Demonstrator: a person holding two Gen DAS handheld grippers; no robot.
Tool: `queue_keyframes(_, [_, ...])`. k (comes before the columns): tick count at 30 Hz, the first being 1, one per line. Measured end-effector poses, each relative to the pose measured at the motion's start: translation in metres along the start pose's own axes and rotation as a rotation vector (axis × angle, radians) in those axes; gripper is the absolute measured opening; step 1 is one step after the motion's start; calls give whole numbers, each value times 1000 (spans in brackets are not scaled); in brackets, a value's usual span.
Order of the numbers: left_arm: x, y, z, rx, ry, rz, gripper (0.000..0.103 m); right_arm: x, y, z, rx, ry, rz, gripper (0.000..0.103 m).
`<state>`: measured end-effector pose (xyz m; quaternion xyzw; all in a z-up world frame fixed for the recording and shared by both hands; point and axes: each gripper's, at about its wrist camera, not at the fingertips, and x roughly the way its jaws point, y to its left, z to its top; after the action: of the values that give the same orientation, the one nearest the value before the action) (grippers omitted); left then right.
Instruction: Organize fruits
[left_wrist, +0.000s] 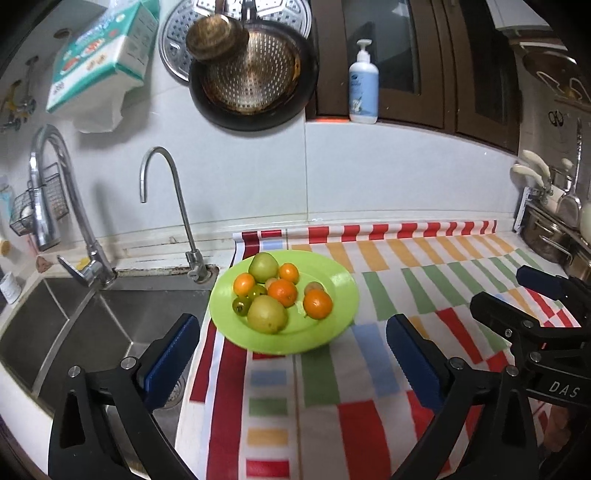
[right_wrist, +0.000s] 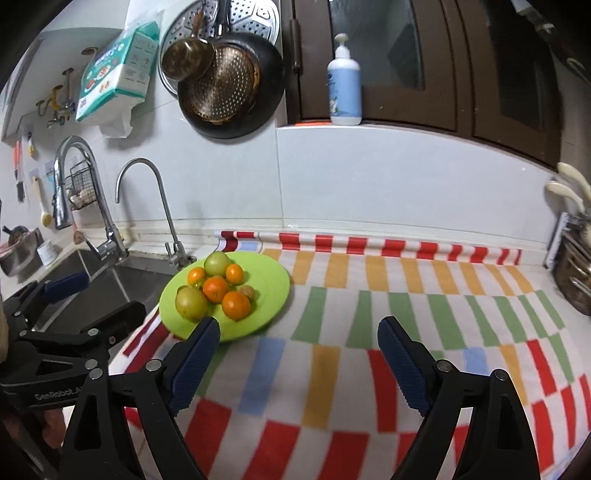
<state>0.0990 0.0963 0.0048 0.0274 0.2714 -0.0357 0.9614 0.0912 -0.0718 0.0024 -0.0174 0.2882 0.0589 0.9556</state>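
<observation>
A lime green plate (left_wrist: 340, 288) (right_wrist: 269, 280) sits on the striped cloth beside the sink. It holds two green pears (left_wrist: 266, 314) (right_wrist: 191, 302), several oranges (left_wrist: 317, 303) (right_wrist: 236, 305), small green fruits (left_wrist: 241, 305) and a brownish one (left_wrist: 314, 286). My left gripper (left_wrist: 291, 363) is open and empty, just in front of the plate. My right gripper (right_wrist: 297, 363) is open and empty, in front and to the right of the plate; it also shows at the right of the left wrist view (left_wrist: 532, 295).
A steel sink (left_wrist: 92, 325) with two taps (left_wrist: 162, 206) lies left of the plate. A checked cloth (right_wrist: 406, 314) covers the counter. Pans (left_wrist: 255, 74) hang on the wall, a soap bottle (left_wrist: 364, 86) stands on the ledge, pots (left_wrist: 546, 236) stand at far right.
</observation>
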Motion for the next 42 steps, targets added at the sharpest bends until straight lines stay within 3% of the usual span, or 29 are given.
queue_keyframes(22, [-118, -45, -39, 19, -73, -5, 103, -136, -31, -50, 17, -70, -72, 92])
queue_keyframes(42, [-154, -60, -50, 34, -108, -10, 103, -174, -43, -65, 30, -96, -81, 92])
